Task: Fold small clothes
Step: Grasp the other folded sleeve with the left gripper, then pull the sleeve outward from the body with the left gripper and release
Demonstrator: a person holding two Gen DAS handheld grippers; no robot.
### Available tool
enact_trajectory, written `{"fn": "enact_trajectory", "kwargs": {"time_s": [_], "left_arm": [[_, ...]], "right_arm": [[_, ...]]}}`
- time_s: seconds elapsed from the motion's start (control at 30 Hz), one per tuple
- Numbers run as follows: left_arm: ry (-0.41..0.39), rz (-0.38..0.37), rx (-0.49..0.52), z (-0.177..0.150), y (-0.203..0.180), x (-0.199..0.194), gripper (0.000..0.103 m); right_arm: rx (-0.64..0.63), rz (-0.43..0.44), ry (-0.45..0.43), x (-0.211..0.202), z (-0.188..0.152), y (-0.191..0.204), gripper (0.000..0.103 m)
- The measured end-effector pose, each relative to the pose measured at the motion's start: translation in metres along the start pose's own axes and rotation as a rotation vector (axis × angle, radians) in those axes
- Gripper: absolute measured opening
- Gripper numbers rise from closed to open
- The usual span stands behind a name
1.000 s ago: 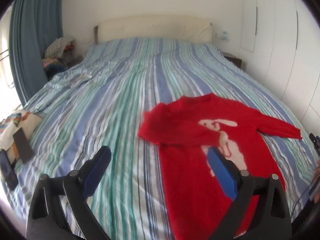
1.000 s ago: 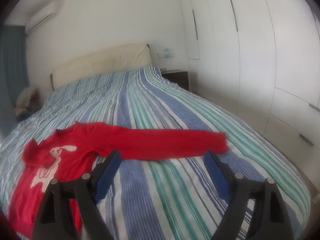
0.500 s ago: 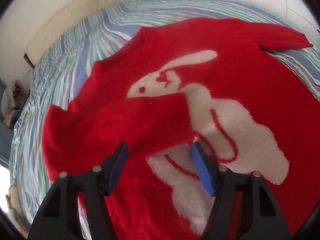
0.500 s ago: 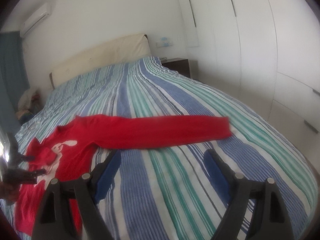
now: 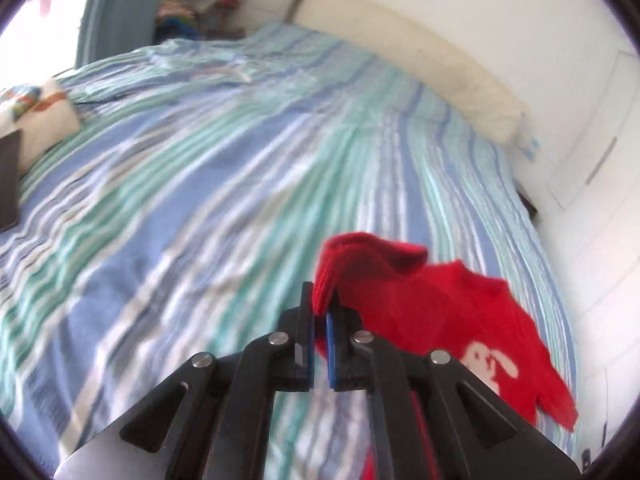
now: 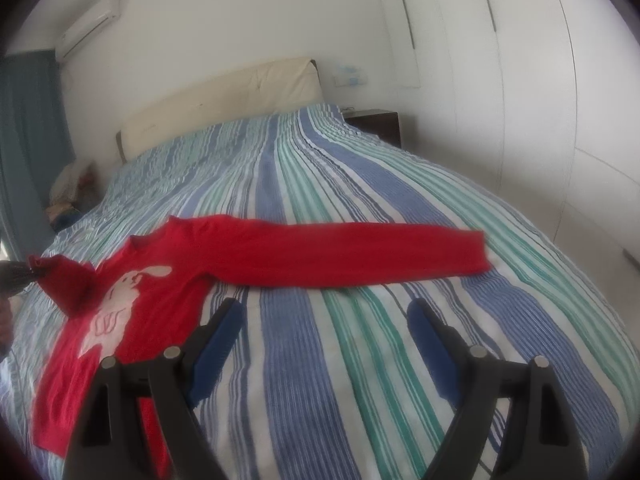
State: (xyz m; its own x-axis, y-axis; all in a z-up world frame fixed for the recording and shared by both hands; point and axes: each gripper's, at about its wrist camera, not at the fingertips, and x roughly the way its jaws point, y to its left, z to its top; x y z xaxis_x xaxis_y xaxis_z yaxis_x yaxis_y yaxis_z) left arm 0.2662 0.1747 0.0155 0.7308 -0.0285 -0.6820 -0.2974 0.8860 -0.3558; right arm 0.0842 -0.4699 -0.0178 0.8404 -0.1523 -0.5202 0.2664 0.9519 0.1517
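A small red sweater with a white rabbit on its chest lies flat on the striped bed. Its right sleeve stretches straight out across the cover. My left gripper is shut on the cuff of the other sleeve and holds it lifted off the bed. From the right wrist view that gripper shows at the far left edge with the red cuff in it. My right gripper hangs open over bare bedcover just in front of the outstretched sleeve, nothing between its fingers.
The blue, green and white striped bedcover fills both views. A cream headboard and a dark nightstand stand at the far end, white wardrobe doors on the right. A patterned cushion and clothes pile sit at the left.
My left gripper went from wide open to shut on the folded-in sleeve's cuff and has pulled it up and outward to the left. The right gripper has stayed open and in place.
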Motion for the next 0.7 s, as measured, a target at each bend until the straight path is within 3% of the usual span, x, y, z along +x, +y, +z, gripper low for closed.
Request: {"fn": "enact_trajectory", "kwargs": {"time_s": [0.07, 0.17, 0.27, 0.4, 0.5, 0.7], "left_arm": [[-0.015, 0.1, -0.099, 0.004, 0.048, -0.005, 0.003], [-0.015, 0.204, -0.182, -0.008, 0.092, -0.003, 0.002], [0.003, 0.213, -0.234, -0.018, 0.113, 0.003, 0.002], [-0.035, 0.176, -0.348, -0.025, 0.137, -0.021, 0.002], [-0.057, 0.178, -0.359, -0.027, 0.145, -0.035, 0.002], [0.065, 0.274, -0.369, -0.054, 0.173, -0.006, 0.002]], "right_arm": [[0.0, 0.008, 0.004, 0.001, 0.0, 0.001, 0.084], [-0.014, 0.01, 0.017, 0.006, -0.001, 0.007, 0.084], [-0.048, 0.008, 0.033, 0.01, -0.004, 0.015, 0.084], [-0.094, -0.005, 0.049, 0.015, -0.01, 0.023, 0.084], [-0.105, -0.024, 0.061, 0.019, -0.013, 0.023, 0.084], [-0.089, -0.031, 0.077, 0.025, -0.013, 0.02, 0.084]]}}
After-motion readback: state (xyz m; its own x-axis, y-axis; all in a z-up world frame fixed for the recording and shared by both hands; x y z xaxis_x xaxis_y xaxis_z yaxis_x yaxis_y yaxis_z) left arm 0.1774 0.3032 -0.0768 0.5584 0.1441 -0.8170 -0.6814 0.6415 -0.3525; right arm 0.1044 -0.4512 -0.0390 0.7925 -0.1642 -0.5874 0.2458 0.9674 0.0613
